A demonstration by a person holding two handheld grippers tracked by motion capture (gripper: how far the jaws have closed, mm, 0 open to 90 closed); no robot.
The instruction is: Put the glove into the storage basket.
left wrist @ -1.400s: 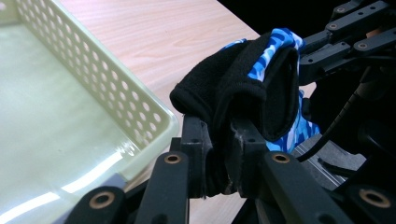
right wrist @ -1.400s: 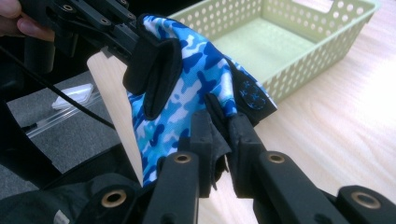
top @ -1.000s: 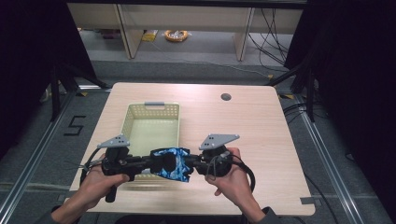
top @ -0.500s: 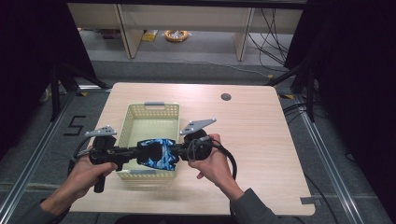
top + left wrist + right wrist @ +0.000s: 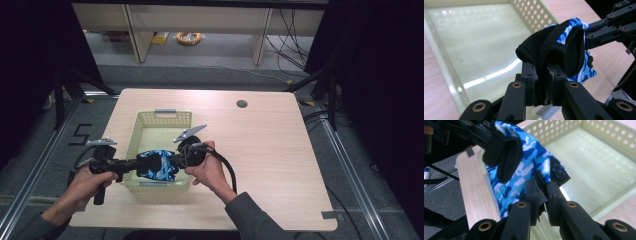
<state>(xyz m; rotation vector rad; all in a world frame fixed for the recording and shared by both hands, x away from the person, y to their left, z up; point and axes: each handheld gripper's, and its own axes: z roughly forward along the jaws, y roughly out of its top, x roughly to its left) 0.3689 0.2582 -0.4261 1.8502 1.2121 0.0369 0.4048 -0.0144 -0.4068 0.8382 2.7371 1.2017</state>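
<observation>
A blue camouflage glove with black trim [image 5: 156, 165] hangs between my two grippers over the near end of a pale yellow perforated basket [image 5: 160, 118]. My left gripper [image 5: 134, 165] comes from the left and is shut on the glove's black cuff [image 5: 544, 53]. My right gripper [image 5: 175, 160] comes from the right and is shut on the glove's other edge [image 5: 541, 180]. In the left gripper view the basket's bare floor [image 5: 481, 45] lies below the glove. In the right gripper view the basket [image 5: 604, 135] spreads out behind the blue fabric.
The basket sits on a light wooden table [image 5: 270, 150] with a round cable hole [image 5: 242, 104] at the far side. Open tabletop stretches to the right of the basket. A cable [image 5: 227, 167] trails from the right gripper. Metal floor rails [image 5: 350, 165] flank the table.
Both hands have carried the glove leftward and a little lower, from in front of the basket's right corner to over its near end. Both grips stay unchanged.
</observation>
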